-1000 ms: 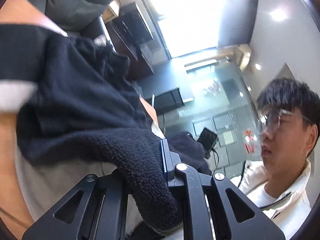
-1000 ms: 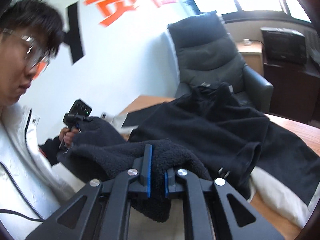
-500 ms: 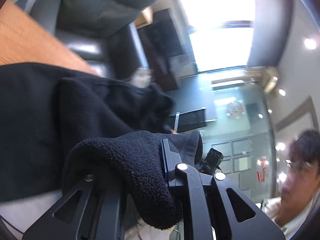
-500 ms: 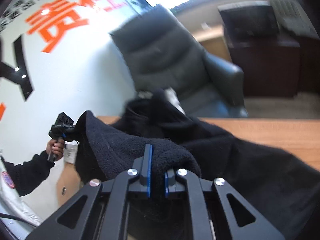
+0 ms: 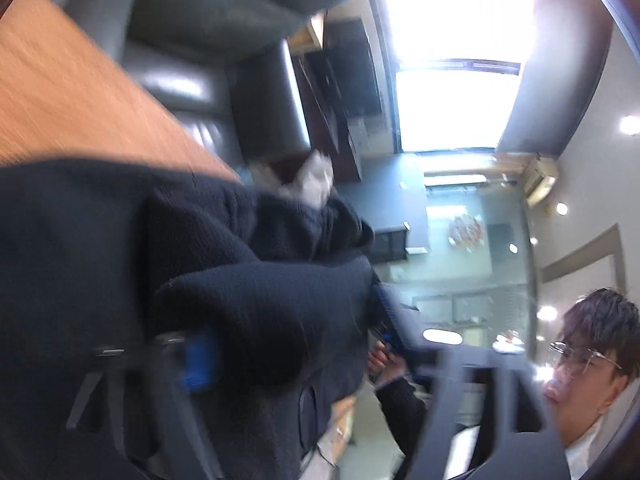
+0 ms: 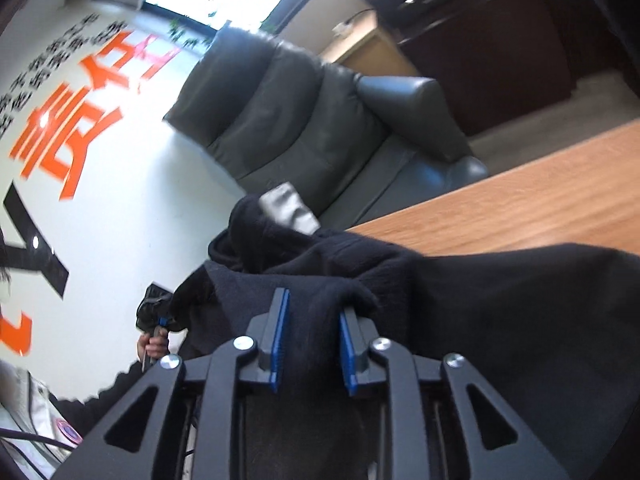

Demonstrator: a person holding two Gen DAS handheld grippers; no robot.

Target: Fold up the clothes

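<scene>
Fleece (image 5: 260, 300), black and thick, fills the left wrist view, draped over the orange wooden surface (image 5: 80, 112) with one folded hem lying across the left gripper (image 5: 316, 360). Its jaws are opening and stand wide apart, the blue pad well clear of the far finger, cloth resting loosely between them rather than pinched. From the right wrist view, the same garment (image 6: 500, 300) lies on the surface (image 6: 540, 208) before a grey armchair (image 6: 288, 120); the right gripper (image 6: 310, 344) has its jaws opening too, a hem still between the blue pads. By my reading, a fold has just been laid down; next, both hands should withdraw without dragging the cloth.
</scene>
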